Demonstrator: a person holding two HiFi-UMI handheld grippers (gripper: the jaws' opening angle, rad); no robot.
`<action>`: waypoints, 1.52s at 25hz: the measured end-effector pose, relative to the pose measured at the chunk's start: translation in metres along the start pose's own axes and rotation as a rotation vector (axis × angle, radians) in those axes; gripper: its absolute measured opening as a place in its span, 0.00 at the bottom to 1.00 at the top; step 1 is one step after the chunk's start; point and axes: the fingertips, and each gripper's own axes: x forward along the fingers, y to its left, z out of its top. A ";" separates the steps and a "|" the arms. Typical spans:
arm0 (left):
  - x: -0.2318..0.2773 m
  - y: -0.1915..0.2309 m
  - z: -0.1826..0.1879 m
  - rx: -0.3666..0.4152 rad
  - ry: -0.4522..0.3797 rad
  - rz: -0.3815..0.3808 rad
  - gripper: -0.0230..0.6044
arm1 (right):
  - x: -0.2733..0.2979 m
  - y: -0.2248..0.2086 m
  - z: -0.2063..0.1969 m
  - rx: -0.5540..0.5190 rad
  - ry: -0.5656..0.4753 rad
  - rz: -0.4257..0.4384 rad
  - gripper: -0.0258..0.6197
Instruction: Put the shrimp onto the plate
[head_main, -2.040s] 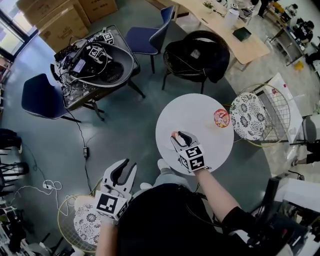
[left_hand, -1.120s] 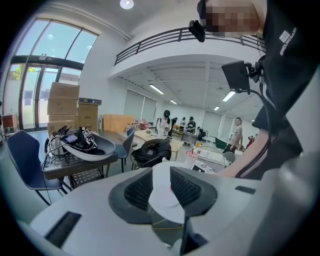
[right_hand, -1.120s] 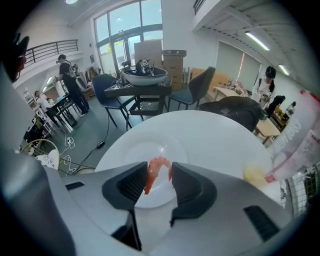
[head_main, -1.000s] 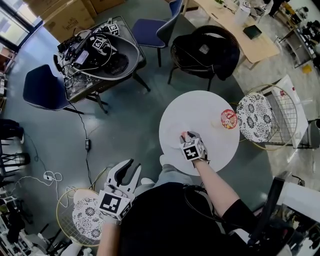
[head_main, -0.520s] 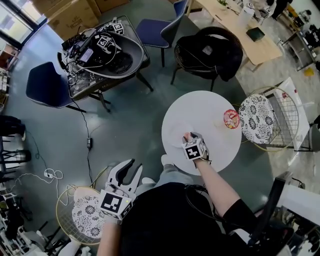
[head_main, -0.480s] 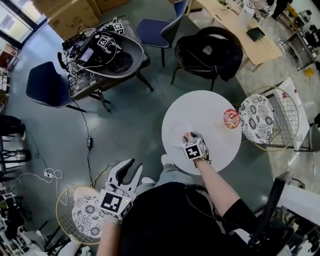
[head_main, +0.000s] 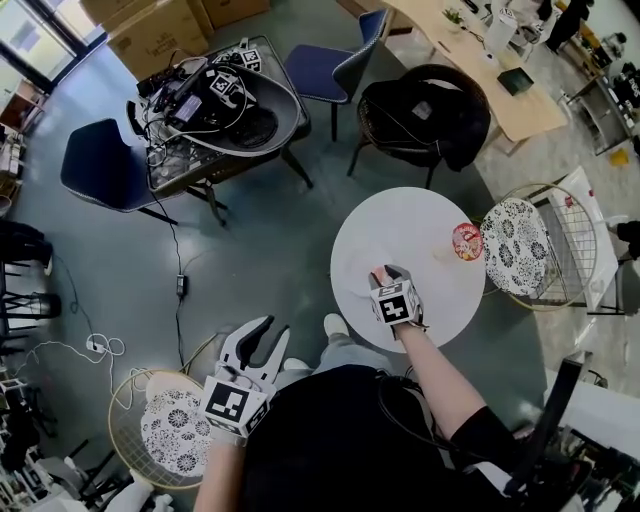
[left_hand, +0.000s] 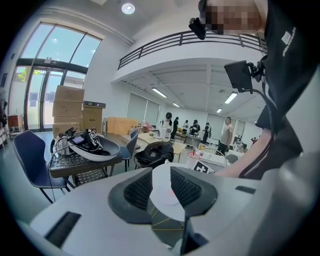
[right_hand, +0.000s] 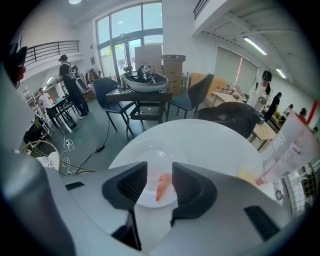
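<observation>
Right gripper (right_hand: 160, 172) low over the round white tabletop (head_main: 420, 225), jaws parted, released, orange shrimp (right_hand: 162, 186) lying on the pale plate (right_hand: 150, 156) below them, left gripper (left_hand: 161, 186) well off the tabletop, jaws apart, empty

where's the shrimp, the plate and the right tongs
shrimp (right_hand: 163, 186): right gripper view, mid body
plate (right_hand: 156, 153): right gripper view, bare far side
right tongs (head_main: 388, 272): head view, between the fingertips
</observation>
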 end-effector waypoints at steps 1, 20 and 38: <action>-0.002 0.001 0.000 -0.001 -0.003 0.004 0.19 | -0.003 0.003 0.004 -0.005 -0.008 0.005 0.28; -0.081 0.049 0.034 -0.026 -0.195 0.187 0.17 | -0.109 0.145 0.173 -0.188 -0.321 0.285 0.19; -0.237 0.071 0.043 -0.102 -0.401 0.558 0.05 | -0.249 0.354 0.260 -0.447 -0.601 0.813 0.12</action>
